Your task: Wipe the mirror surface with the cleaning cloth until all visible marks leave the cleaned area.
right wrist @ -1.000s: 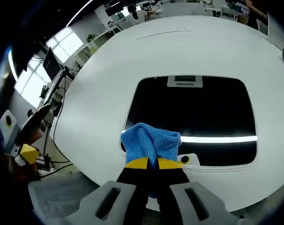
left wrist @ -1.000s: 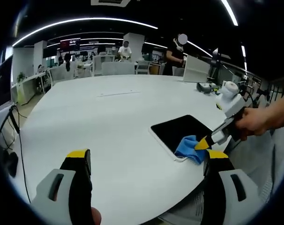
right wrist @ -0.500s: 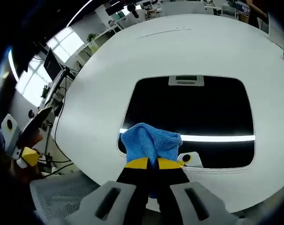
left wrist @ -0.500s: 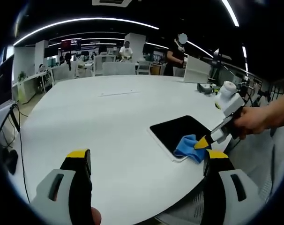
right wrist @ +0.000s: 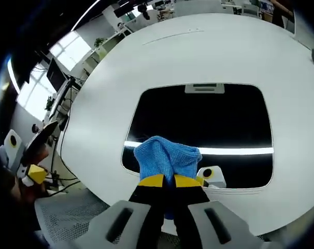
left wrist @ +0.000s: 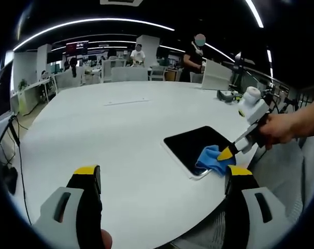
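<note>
A dark rectangular mirror (right wrist: 203, 124) lies flat on the white round table (right wrist: 146, 67); in the left gripper view the mirror (left wrist: 190, 145) sits near the table's right edge. My right gripper (right wrist: 163, 181) is shut on a blue cleaning cloth (right wrist: 165, 158), which rests on the mirror's near edge. From the left gripper view, the right gripper (left wrist: 227, 153) comes in from the right in a person's hand and presses the blue cloth (left wrist: 211, 160) onto the mirror's near corner. My left gripper (left wrist: 162, 179) hangs open over the table's near side, with nothing between its fingers.
The table edge runs close under the mirror, with a mesh chair seat (right wrist: 69, 218) below it. Desks, chairs and people (left wrist: 193, 57) fill the office behind. A white box (left wrist: 216, 77) and small devices (left wrist: 229, 96) stand at the far right of the table.
The right gripper and cloth have slid slightly across the mirror's near edge. The left gripper stays open and nearly still.
</note>
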Demonstrator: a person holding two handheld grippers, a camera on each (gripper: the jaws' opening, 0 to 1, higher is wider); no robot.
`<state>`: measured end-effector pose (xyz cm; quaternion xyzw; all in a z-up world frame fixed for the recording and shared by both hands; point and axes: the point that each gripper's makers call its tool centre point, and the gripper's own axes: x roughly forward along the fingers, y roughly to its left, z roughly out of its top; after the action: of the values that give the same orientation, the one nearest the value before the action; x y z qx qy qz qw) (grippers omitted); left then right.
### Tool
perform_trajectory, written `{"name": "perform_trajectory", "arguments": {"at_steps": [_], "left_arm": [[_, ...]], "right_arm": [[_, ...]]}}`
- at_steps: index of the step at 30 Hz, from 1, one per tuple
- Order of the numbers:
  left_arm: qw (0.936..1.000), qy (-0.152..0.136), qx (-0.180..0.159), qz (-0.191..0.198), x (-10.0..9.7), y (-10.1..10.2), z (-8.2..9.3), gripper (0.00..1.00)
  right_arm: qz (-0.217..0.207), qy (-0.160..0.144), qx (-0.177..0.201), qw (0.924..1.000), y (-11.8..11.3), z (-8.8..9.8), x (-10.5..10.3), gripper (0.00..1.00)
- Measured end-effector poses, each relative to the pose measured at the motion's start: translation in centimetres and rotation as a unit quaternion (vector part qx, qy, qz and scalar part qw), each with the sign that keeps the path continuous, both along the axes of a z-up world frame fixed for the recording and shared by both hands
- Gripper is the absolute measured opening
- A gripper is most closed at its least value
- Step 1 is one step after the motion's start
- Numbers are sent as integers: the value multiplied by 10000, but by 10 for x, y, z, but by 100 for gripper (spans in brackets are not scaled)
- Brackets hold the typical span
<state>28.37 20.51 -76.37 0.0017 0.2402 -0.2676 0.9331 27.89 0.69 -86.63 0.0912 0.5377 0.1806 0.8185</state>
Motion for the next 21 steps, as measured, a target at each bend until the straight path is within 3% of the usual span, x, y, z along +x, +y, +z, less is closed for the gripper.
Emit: {"name": "perform_trajectory", "arguments": {"at_steps": [8, 21], "left_arm": [[10000, 15, 35, 31, 4, 8, 0, 98], [10000, 22, 21, -27, 7, 4, 0, 97]], "right_arm": [[-88, 57, 11, 9999, -8, 0, 3, 0], [-175, 5, -41, 9998, -9, 0, 14, 0]]}}
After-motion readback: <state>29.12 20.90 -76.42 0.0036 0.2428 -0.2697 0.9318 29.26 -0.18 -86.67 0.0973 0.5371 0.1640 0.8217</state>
